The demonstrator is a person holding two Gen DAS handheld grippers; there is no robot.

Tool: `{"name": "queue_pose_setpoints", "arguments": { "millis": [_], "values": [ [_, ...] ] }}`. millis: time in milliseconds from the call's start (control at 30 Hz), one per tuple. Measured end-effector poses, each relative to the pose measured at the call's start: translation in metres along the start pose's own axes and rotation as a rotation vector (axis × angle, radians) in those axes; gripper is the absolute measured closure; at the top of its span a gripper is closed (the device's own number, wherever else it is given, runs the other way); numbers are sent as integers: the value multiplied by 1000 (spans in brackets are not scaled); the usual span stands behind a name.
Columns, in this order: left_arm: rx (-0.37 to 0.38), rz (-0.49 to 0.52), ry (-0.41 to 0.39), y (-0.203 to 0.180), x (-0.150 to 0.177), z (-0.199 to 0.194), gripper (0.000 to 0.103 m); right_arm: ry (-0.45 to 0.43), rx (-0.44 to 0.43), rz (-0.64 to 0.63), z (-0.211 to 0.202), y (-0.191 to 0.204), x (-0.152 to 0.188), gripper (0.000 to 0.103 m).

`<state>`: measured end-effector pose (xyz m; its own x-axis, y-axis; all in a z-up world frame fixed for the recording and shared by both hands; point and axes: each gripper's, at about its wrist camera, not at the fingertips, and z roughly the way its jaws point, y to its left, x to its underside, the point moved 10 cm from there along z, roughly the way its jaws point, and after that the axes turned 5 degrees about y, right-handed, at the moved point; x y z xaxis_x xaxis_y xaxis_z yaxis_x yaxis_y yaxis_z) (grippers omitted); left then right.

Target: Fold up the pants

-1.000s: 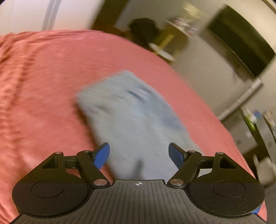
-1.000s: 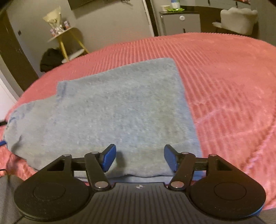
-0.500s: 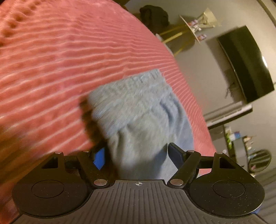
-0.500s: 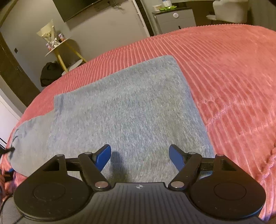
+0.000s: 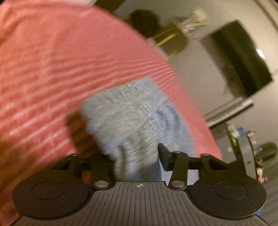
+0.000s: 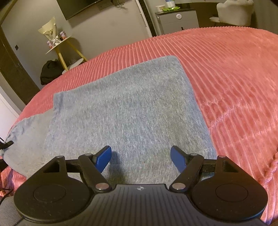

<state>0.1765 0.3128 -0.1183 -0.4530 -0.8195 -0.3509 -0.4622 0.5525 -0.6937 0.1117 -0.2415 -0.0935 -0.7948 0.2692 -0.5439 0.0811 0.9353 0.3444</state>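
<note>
Grey-blue pants (image 6: 121, 107) lie folded flat on a pink ribbed bed cover (image 6: 234, 78). My right gripper (image 6: 140, 153) hovers open over their near edge, and nothing sits between its blue pads. In the left wrist view, the ribbed end of the pants (image 5: 125, 111) is bunched up and raised off the bed cover (image 5: 52, 60). My left gripper (image 5: 136, 153) has its jaws closing on that bunch, which fills the gap between them. The fabric hides its left finger.
A dark TV (image 5: 243, 57) hangs on the wall beyond the bed. A yellow-legged side table (image 6: 60, 43) and a black bag (image 6: 50, 69) stand past the bed's far left edge. A grey cabinet (image 6: 177, 19) and a white chair (image 6: 232, 10) stand behind.
My left gripper dropped toward the pants' ribbed end and its jaws narrowed around the fabric, which is now gathered up. My right gripper's jaws widened a little and it stayed in place.
</note>
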Motion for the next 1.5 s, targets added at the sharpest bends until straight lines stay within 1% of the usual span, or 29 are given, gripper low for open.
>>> {"name": "queue_pose_setpoints", "arguments": {
  "millis": [33,100,133,167,200,233,333,400,467,567,667,733,800,833,867,900,933,967,1000,1067,1100,1133,1167,1233,1267,1333,1367,1433,1500],
  "values": [
    [-6,-28,1,3,0,4,49,1,1,-2,0,0,0,27],
    [10,-97,-11,4,-3,8,49,0,0,-3,-1,1,1,27],
    [-2,-118,-11,5,-4,9,58,0,-1,-2,-1,1,1,27],
    [-20,-115,-8,3,-5,8,64,0,-2,-1,-2,1,1,27],
    [-30,-80,-8,-4,-4,6,72,-1,-2,1,-2,1,1,27],
    [-47,-13,-23,-14,-5,0,77,-2,-4,6,-2,1,1,27],
    [-71,238,-90,-55,-1,-26,81,-8,-18,26,-4,0,-1,27],
    [-48,393,-144,-96,7,-47,81,-17,-31,42,-6,-2,-2,27],
    [-15,529,-185,-138,24,-67,81,-23,-48,59,-9,-3,-3,27],
    [68,752,-217,-204,69,-93,81,-39,-73,80,-15,-4,-5,27],
    [156,942,-187,-259,131,-106,80,-70,-105,102,-24,-6,-8,27],
    [189,1045,-132,-282,179,-101,78,-90,-128,112,-31,-7,-10,27],
    [181,1121,-65,-289,228,-85,74,-93,-146,112,-37,-6,-11,27],
    [162,1144,1,-287,255,-70,70,-93,-152,113,-39,-6,-12,27],
    [144,1140,72,-282,276,-59,69,-89,-159,120,-41,-7,-12,27],
    [125,1123,169,-272,298,-44,66,-85,-167,126,-43,-7,-13,27],
    [95,1096,281,-261,319,-30,65,-83,-175,133,-45,-8,-15,27],
    [46,1066,365,-249,335,-18,65,-83,-181,140,-48,-9,-16,27],
    [2,1067,376,-240,345,-15,65,-81,-186,145,-50,-11,-18,27],
    [-3,1137,279,-238,352,-28,54,-66,-208,155,-53,-11,-22,27],
    [7,1146,257,-238,354,-36,41,-57,-230,157,-54,-9,-24,27],
    [13,1134,242,-237,352,-44,39,-42,-255,160,-54,-7,-25,23],
    [16,1104,232,-236,348,-51,38,-28,-273,166,-52,-6,-25,21],
    [43,1036,252,-234,341,-62,37,13,-315,197,-43,-1,-25,18],
    [68,1002,258,-229,334,-68,36,32,-352,238,-37,1,-26,16],
    [134,913,240,-224,320,-85,21,90,-435,334,-24,5,-26,15],
    [143,860,214,-223,310,-84,20,122,-474,366,-18,9,-25,15],
    [108,768,181,-208,286,-87,20,161,-505,390,-8,17,-24,15],
    [46,690,165,-189,264,-86,20,179,-484,353,1,24,-25,13]
  ]
}}
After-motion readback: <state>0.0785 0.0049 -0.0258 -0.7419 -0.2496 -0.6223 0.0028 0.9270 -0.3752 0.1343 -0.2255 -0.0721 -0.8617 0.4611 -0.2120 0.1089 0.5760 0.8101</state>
